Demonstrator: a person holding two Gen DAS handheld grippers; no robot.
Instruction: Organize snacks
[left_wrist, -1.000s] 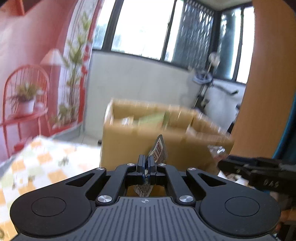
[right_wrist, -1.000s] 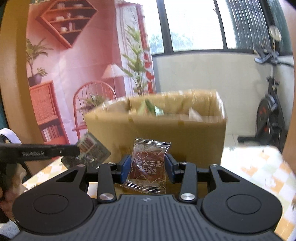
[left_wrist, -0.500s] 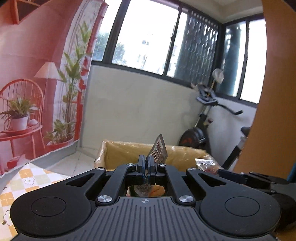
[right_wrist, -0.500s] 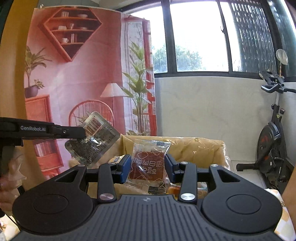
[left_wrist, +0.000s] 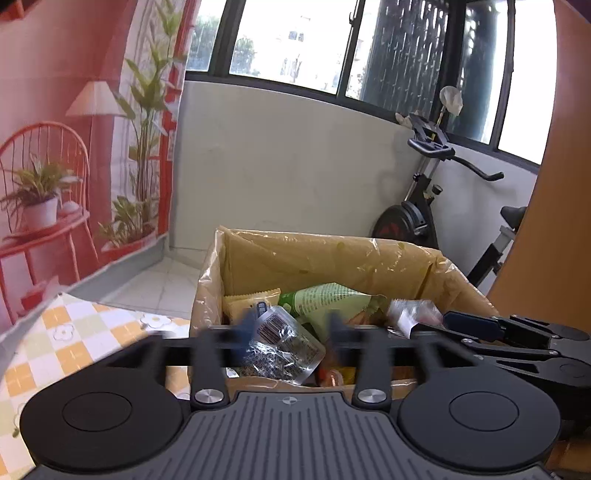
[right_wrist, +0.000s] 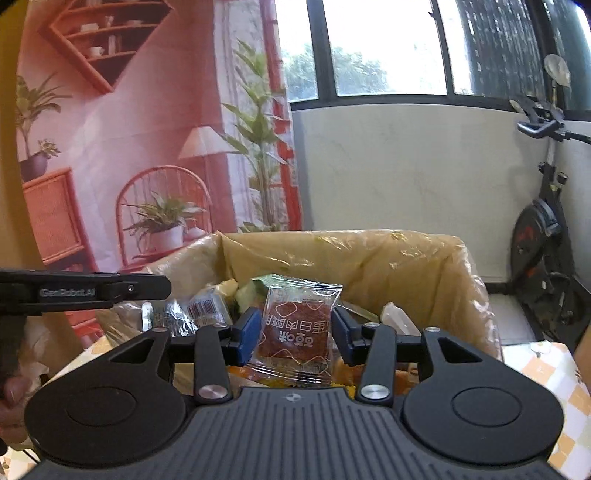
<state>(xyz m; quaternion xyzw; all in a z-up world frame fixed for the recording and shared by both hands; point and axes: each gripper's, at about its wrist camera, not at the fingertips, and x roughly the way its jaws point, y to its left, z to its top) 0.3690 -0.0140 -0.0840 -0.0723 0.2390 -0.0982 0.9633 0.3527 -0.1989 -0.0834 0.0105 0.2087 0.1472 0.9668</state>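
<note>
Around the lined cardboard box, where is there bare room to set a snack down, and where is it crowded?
Bare tablecloth shows left of the cardboard box, and another patch to its right. The box's back wall stands clear above the pile. The box floor is crowded: green packet, barcoded packet and brown snack packet fill it, with both hand-held grippers over the near rim.

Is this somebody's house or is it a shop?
Probably a room in a home, maybe an enclosed balcony. An exercise bike stands by big windows, a checked tablecloth covers the table, and the pink living room is only a printed backdrop.
</note>
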